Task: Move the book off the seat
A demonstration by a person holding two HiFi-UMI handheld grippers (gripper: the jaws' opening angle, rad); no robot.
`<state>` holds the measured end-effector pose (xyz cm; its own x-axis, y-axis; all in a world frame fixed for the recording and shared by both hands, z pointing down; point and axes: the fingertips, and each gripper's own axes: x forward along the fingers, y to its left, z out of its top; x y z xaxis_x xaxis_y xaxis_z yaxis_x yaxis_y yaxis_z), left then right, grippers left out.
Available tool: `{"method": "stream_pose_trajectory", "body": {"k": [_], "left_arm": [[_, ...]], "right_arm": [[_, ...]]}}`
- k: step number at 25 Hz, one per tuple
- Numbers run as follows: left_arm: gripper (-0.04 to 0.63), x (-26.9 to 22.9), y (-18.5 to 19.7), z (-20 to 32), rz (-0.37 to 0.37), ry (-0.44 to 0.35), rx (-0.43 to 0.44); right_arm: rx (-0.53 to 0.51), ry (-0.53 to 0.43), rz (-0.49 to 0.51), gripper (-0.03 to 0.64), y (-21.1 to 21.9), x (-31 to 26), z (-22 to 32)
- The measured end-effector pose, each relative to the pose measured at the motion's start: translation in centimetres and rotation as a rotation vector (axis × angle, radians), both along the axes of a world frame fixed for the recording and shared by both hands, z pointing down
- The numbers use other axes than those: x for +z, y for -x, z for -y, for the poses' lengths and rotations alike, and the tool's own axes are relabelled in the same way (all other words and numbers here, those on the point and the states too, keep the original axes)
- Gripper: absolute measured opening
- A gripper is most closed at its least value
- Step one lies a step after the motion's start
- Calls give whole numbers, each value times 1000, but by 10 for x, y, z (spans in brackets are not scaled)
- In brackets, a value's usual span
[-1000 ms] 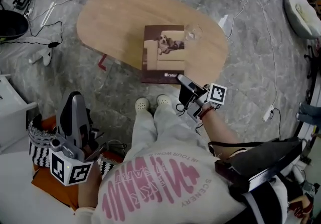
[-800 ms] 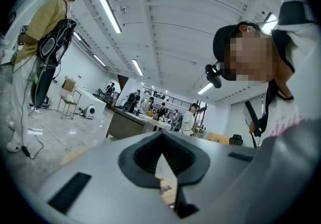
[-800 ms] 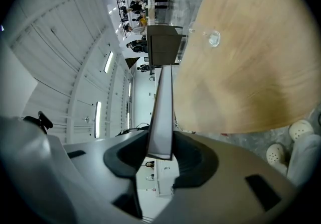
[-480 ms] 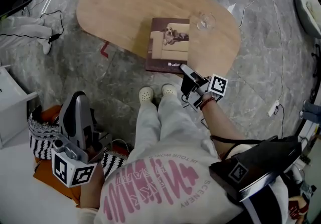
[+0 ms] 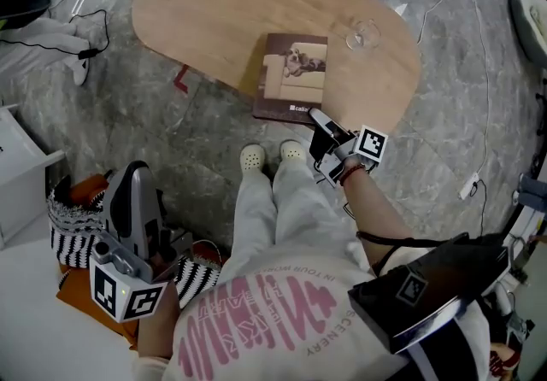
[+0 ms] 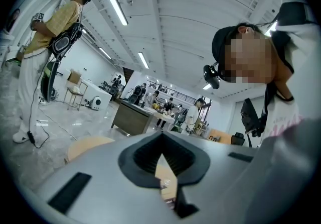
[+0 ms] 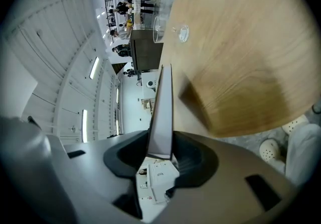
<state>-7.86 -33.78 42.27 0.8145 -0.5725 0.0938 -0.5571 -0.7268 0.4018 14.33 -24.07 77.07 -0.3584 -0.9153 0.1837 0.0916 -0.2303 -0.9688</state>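
A brown book with a dog-on-sofa cover lies flat on the oval wooden table, its near edge overhanging the table's rim. My right gripper is shut on the book's near right corner. In the right gripper view the book runs edge-on between the jaws of that gripper. My left gripper hangs low at the left, away from the table, fingers together and empty. In the left gripper view, the left gripper points up at the ceiling.
A wine glass stands on the table just right of the book. A black-and-white striped basket and orange fabric sit beside the left gripper. A white cabinet is at the far left. Cables trail over the marble floor. The person's shoes are near the table.
The head camera has swung, shifting the table up and right in view. The book now sits a little farther from the glass, the right gripper still on its corner. The left gripper barely moved.
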Motion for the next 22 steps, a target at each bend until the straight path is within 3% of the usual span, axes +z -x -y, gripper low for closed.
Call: {"method": "stream_pose_trajectory", "body": {"k": [14,22], "left_arm": [[8,19,8,2,24,49,-26],[8,26,12,10,30,67,-31]], "right_arm": [[53,24,37,160,13,19,9],[102,116,-8,161,11,44,2]]}}
